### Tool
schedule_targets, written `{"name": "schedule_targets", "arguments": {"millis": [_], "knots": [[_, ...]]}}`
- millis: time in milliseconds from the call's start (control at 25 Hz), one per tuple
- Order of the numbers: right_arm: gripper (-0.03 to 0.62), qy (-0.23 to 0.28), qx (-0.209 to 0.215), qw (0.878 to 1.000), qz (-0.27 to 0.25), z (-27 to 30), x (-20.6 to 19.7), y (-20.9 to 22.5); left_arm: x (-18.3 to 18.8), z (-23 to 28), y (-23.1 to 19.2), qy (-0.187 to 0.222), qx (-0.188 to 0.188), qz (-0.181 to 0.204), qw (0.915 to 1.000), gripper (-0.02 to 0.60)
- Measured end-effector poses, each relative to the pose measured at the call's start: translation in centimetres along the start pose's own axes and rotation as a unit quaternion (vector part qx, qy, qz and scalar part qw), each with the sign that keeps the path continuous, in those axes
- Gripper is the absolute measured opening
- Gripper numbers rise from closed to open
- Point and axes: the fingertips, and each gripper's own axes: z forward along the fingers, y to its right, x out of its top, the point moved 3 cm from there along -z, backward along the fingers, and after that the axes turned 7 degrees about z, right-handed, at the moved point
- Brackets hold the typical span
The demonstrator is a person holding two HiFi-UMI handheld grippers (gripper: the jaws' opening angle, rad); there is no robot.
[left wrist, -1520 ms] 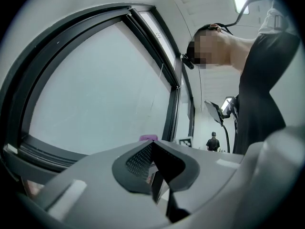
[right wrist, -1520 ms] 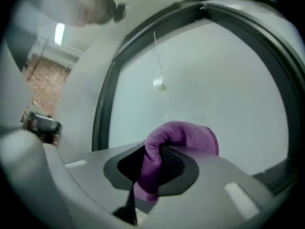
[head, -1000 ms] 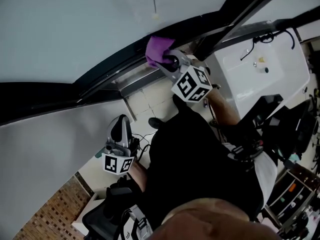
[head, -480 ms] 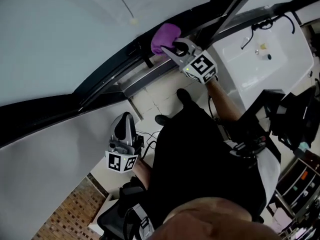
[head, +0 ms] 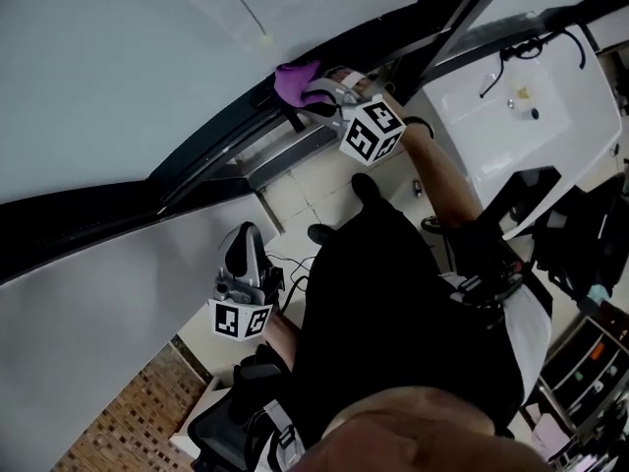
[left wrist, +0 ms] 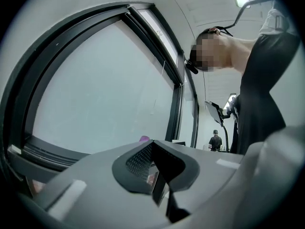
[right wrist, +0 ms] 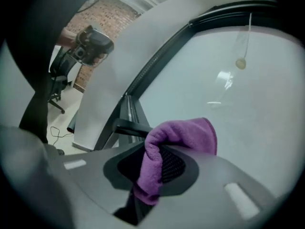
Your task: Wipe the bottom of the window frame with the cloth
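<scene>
A purple cloth (head: 295, 81) (right wrist: 182, 131) is pinched in my right gripper (head: 324, 94) (right wrist: 153, 171), which is shut on it. The cloth is pressed against the dark bottom rail of the window frame (head: 224, 144) (right wrist: 125, 109), just below the glass. From the left gripper view the cloth (left wrist: 144, 139) shows only as a small purple spot over the jaws. My left gripper (head: 242, 256) (left wrist: 153, 162) hangs low beside the grey wall under the window. It is shut with nothing in it.
A cord with a small bead (head: 267, 38) (right wrist: 241, 63) hangs in front of the glass above the cloth. A white desk (head: 531, 136) stands at the right, an office chair (head: 228, 423) at the bottom left. A cable (head: 287, 275) lies on the tiled floor.
My right gripper carried the cloth right along the bottom rail, then back left under the cord bead, and its wrist turned. The left gripper has stayed put.
</scene>
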Motion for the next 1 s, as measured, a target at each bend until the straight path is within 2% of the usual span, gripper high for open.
{"name": "schedule_targets", "arguments": {"millis": [120, 200, 320, 360, 400, 440, 480, 520, 560, 600, 680, 720, 840, 1000], "knots": [[0.063, 0.004, 0.019, 1.0, -0.021, -2.5, 1.1, -2.4, 0.0, 0.6, -0.2, 0.0, -0.006, -0.001, 1.0, 0.003], [0.063, 0.006, 0.053, 0.998, -0.014, -4.4, 1.9, -4.5, -0.1, 1.3, 0.0, -0.001, -0.013, -0.001, 0.9999, 0.003], [0.063, 0.061, 0.149, 0.985, 0.056, -7.4, 3.3, -7.4, -0.2, 2.3, 0.2, -0.003, -0.023, -0.002, 0.9997, 0.003], [0.063, 0.091, 0.153, 0.98, 0.091, -8.0, 3.7, -7.0, -0.1, 2.4, 0.2, -0.003, -0.024, -0.001, 0.9997, 0.003], [0.063, 0.119, 0.13, 0.976, 0.125, -8.3, 4.0, -5.5, -0.1, 2.4, 0.2, -0.003, -0.024, -0.001, 0.9997, 0.003], [0.063, 0.138, 0.082, 0.974, 0.16, -8.2, 3.9, -3.2, -0.1, 2.3, 0.1, -0.003, -0.023, -0.001, 0.9997, 0.003], [0.063, 0.134, 0.022, 0.971, 0.197, -7.6, 3.2, -0.6, -0.1, 2.2, 0.1, -0.003, -0.022, -0.001, 0.9998, 0.003], [0.063, 0.103, -0.035, 0.968, 0.227, -6.4, 2.0, 1.9, -0.2, 2.1, 0.0, -0.003, -0.02, -0.001, 0.9998, 0.003], [0.063, 0.057, -0.074, 0.968, 0.232, -4.8, 0.7, 3.9, -0.3, 2.0, 0.1, -0.003, -0.018, -0.001, 0.9998, 0.003], [0.063, 0.008, -0.093, 0.972, 0.215, -2.9, -0.5, 5.2, -0.3, 1.9, 0.2, -0.003, -0.015, -0.001, 0.9999, 0.003], [0.063, -0.066, -0.085, 0.979, 0.174, 1.1, -1.8, 5.6, -0.2, 1.5, 0.4, -0.003, -0.01, 0.0, 0.9999, 0.003], [0.063, -0.085, -0.072, 0.98, 0.162, 2.7, -1.9, 5.2, -0.1, 1.3, 0.4, -0.002, -0.006, 0.001, 1.0, 0.003], [0.06, -0.1, -0.061, 0.979, 0.168, 4.2, -1.9, 4.7, 0.1, 0.6, -0.2, 0.001, 0.008, 0.002, 1.0, 0.003], [0.061, -0.185, -0.102, 0.967, 0.139, 2.0, -3.0, 5.7, 0.0, -0.1, -1.0, 0.002, 0.019, 0.0, 0.9998, 0.003]]}}
